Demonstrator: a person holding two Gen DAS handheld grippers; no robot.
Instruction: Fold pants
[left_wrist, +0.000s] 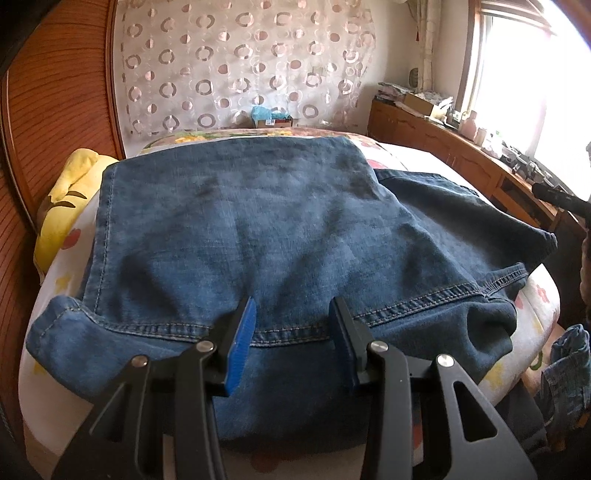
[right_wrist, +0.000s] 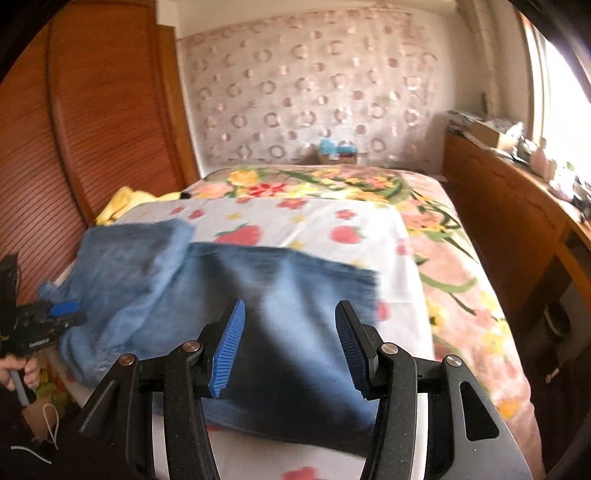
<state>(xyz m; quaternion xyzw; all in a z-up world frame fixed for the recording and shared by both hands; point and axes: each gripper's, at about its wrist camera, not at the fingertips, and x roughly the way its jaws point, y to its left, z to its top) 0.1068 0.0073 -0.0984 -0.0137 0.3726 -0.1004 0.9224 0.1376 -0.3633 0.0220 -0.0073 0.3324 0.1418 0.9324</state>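
The pants lie folded on the strawberry-print sheet at the near end of the bed, and both the left gripper and right gripper hover over them with jaws partly apart and nothing between the pads. The next fold probably goes best by pinching both layers at the stitched hem and carrying them across evenly. The right view is motion-blurred, hiding seams, and the near edge sits behind the grippers.

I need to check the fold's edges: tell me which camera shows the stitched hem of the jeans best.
The left wrist view: the stitched hem of the jeans is sharp there, just ahead of the left gripper. The right wrist view shows only blurred jeans; no stitching is readable.
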